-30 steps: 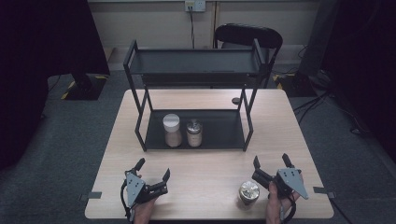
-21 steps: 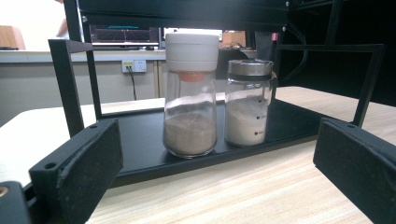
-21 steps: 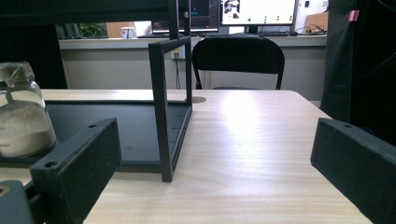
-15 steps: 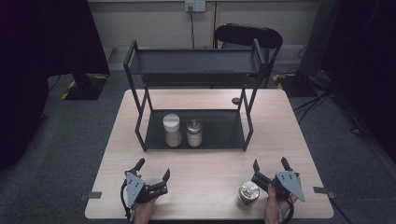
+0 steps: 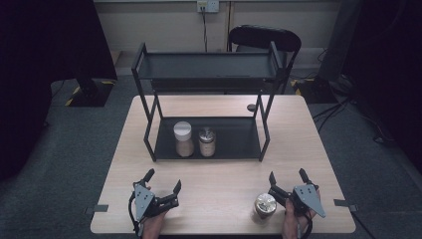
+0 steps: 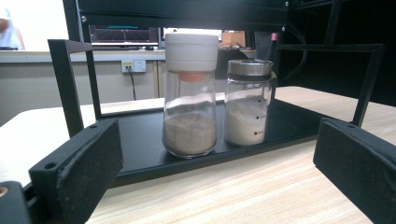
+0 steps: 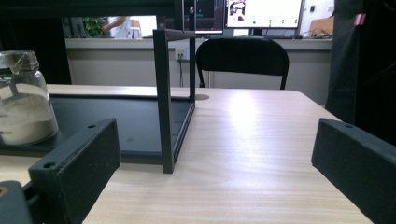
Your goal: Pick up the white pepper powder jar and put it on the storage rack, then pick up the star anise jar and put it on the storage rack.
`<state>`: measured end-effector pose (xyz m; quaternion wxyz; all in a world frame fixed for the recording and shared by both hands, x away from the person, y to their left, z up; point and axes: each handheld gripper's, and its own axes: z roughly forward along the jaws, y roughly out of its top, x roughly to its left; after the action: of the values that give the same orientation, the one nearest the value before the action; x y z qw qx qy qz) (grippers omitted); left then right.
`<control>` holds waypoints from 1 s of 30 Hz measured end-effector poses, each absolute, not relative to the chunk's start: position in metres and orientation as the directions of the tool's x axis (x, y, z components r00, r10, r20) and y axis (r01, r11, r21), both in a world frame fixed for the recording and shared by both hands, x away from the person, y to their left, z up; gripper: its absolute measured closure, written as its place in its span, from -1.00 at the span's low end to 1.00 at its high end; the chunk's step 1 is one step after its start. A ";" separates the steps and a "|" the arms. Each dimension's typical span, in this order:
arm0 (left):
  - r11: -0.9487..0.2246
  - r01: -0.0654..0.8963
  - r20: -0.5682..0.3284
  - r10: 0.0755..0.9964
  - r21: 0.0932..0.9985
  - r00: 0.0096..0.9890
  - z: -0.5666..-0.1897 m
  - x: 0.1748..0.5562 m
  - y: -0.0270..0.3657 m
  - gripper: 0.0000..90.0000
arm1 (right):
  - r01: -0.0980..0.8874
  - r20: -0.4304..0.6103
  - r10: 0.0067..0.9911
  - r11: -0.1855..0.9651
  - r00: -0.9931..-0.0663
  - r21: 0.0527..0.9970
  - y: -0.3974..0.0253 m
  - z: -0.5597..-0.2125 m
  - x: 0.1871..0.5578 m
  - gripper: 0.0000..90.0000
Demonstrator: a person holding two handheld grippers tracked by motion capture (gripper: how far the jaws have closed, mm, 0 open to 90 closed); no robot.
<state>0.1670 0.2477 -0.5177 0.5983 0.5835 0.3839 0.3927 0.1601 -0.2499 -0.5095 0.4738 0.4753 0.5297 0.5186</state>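
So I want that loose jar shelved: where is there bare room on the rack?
Lower tray: bare right of the steel-lidded jar; crowded left-centre beside the white-capped jar. Top shelf looks bare. Loose jar stands by the right gripper.

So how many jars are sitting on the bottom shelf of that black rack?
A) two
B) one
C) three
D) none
A: the white-capped jar and the metal-lidded jar stand side by side on the bottom shelf; a third jar stands apart on the table.
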 end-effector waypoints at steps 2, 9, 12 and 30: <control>0.010 -0.022 -0.001 0.918 1.000 0.397 -0.518 0.167 0.248 -0.99 | -0.021 -0.007 0.997 0.005 -0.079 1.000 -0.247 -0.516 0.157 -1.00; 0.010 -0.022 -0.001 0.918 1.000 0.397 -0.518 0.167 0.248 -0.99 | -0.003 0.004 0.996 -0.005 -0.094 1.000 -0.249 -0.512 0.158 -1.00; 0.011 -0.022 -0.001 0.918 1.000 0.396 -0.518 0.167 0.248 -0.98 | 0.009 0.024 0.995 -0.024 -0.094 1.000 -0.248 -0.510 0.158 -1.00; 0.011 -0.022 -0.001 0.918 1.000 0.396 -0.518 0.167 0.248 -0.98 | 0.017 0.018 0.998 -0.017 -0.054 1.000 -0.243 -0.490 0.148 -0.96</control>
<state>0.1670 0.2475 -0.5176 0.5980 0.5833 0.3843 0.3929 0.1485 -0.2428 -0.4901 0.4777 0.4950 0.5130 0.5135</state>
